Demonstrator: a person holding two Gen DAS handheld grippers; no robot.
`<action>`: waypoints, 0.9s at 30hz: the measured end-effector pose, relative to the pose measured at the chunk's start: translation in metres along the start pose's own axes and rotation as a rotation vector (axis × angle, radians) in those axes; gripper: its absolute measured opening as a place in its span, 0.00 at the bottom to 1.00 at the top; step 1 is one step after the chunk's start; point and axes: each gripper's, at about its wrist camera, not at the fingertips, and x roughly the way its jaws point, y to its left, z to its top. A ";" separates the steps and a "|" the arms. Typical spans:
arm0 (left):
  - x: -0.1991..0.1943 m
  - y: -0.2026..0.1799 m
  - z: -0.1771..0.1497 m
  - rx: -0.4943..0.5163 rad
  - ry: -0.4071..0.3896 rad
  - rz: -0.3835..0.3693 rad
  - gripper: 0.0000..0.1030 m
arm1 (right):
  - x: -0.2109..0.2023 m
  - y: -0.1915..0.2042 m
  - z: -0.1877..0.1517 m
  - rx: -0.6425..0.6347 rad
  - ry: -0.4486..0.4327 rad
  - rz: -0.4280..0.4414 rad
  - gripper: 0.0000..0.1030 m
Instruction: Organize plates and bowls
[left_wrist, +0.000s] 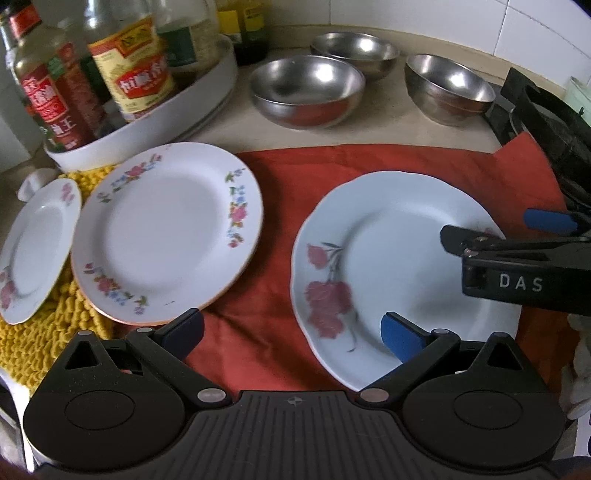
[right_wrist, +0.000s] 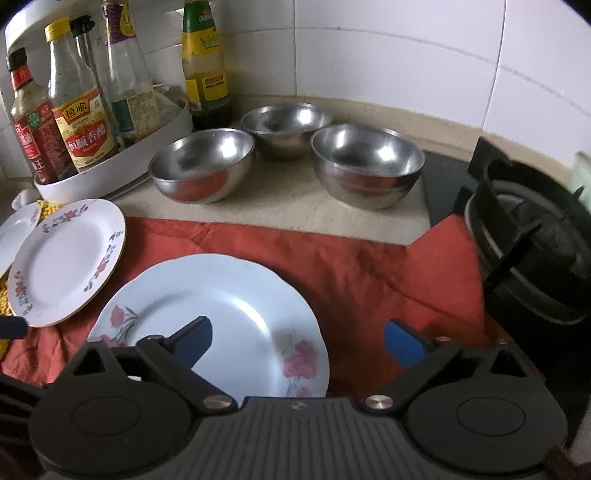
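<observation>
A pale blue plate with pink flowers (left_wrist: 399, 258) (right_wrist: 221, 306) lies on the red cloth (left_wrist: 314, 173). A white floral plate (left_wrist: 166, 232) (right_wrist: 62, 262) lies to its left, partly over a smaller floral plate (left_wrist: 33, 247). Three steel bowls (left_wrist: 306, 88) (left_wrist: 354, 50) (left_wrist: 447, 85) stand behind on the counter, also in the right wrist view (right_wrist: 201, 164) (right_wrist: 284, 125) (right_wrist: 365, 162). My left gripper (left_wrist: 291, 336) is open over the cloth and the blue plate's near edge. My right gripper (right_wrist: 299, 343) is open over the blue plate's right rim; it also shows in the left wrist view (left_wrist: 517, 236).
A white tray (left_wrist: 155, 122) of sauce bottles stands at the back left. A yellow knitted mat (left_wrist: 55, 325) lies under the left plates. A black gas burner (right_wrist: 532, 251) sits at the right, touching the cloth. White tiled wall behind.
</observation>
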 end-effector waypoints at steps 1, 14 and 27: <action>0.001 -0.002 0.000 -0.001 0.006 -0.005 0.99 | 0.003 -0.003 0.000 0.003 0.013 0.010 0.92; 0.016 -0.032 0.008 0.036 0.046 -0.038 0.99 | 0.012 -0.015 -0.004 -0.037 0.079 0.151 0.77; 0.020 -0.034 0.004 -0.010 0.043 -0.107 1.00 | 0.011 -0.028 -0.002 -0.060 0.082 0.237 0.71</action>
